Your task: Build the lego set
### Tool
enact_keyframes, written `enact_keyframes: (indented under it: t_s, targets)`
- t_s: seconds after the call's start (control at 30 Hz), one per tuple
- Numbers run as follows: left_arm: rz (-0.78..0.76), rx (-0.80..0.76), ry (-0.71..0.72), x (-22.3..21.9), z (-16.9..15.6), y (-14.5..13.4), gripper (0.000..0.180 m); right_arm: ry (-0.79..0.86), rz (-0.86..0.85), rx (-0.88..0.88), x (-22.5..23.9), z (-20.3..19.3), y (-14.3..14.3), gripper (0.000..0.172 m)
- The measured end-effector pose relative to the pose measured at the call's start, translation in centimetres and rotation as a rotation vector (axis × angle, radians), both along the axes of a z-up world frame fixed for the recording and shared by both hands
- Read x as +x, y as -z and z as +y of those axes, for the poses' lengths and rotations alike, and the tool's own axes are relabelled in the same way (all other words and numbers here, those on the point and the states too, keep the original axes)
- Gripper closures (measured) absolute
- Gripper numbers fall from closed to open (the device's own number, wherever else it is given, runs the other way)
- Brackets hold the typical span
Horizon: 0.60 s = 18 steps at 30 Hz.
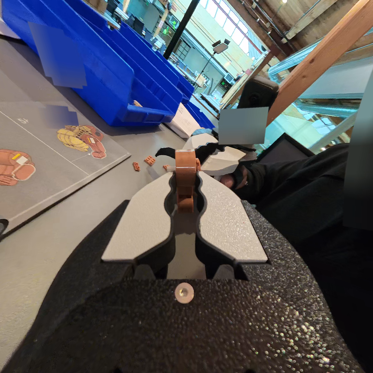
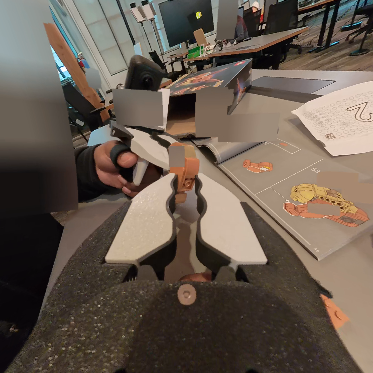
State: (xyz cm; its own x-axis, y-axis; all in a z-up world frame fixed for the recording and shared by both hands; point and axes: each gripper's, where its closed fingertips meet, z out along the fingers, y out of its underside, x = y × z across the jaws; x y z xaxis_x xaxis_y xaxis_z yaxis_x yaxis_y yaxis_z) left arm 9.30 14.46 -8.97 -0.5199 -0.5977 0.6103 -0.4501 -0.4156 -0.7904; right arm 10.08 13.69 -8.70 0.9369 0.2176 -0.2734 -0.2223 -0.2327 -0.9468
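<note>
1. Brick assembly, brown-orange and built of small studded pieces with a rounded smooth top, sits upright between the fingertips of both grippers, above the grey table.
2. Left gripper has its jaws nearly closed on the assembly's narrow lower part; the wavy dark pads press it from both sides.
3. Right gripper is likewise narrowed onto the same assembly: the left pad meets it, and the right pad lies against its studded face, though that contact is harder to read.
4. A blur patch covers part of the assembly's upper face in the right wrist view, and the far side of its top, tan in colour, is only partly seen.
5. Each gripper's fingers are pale grey with a grainy, sparkly surface, set in a coarse black body with a single metal screw.
6. A hand in a black sleeve, with a black band on the thumb, grips the left gripper's handle; the hand's lower fingers are hidden.
7. Small loose brown plates lie on the table beyond the fingertips, slightly motion-blurred.
8. An open instruction booklet lies flat nearby, cut off by the edge in the left wrist view.
9. Blue plastic bins stand behind it, partly masked.
10. A printed cardboard box lies open-ended, its interior dark.
</note>
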Motion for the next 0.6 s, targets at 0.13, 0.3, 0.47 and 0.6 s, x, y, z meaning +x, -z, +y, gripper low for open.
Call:
enact_keyframes:
  t_s: [0.13, 0.3, 0.47, 0.6]
  targets:
    - [-0.03, 0.081, -0.041, 0.12, -0.16, 0.05, 0.164, 0.01, -0.03, -0.007, -0.06, 0.09, 0.22, 0.154]
    - [-0.027, 0.064, -0.028, 0.1, -0.04, 0.06, 0.164, 0.01, -0.033, -0.012, 0.04, 0.09, 0.24, 0.153]
    - [-0.025, 0.03, -0.007, 0.02, -0.07, 0.03, 0.164, -0.005, -0.053, -0.016, -0.03, -0.03, 0.16, 0.154]
    - [-0.031, 0.024, 0.004, -0.05, -0.14, -0.08, 0.164, -0.011, -0.066, -0.011, -0.09, -0.12, -0.02, 0.154]
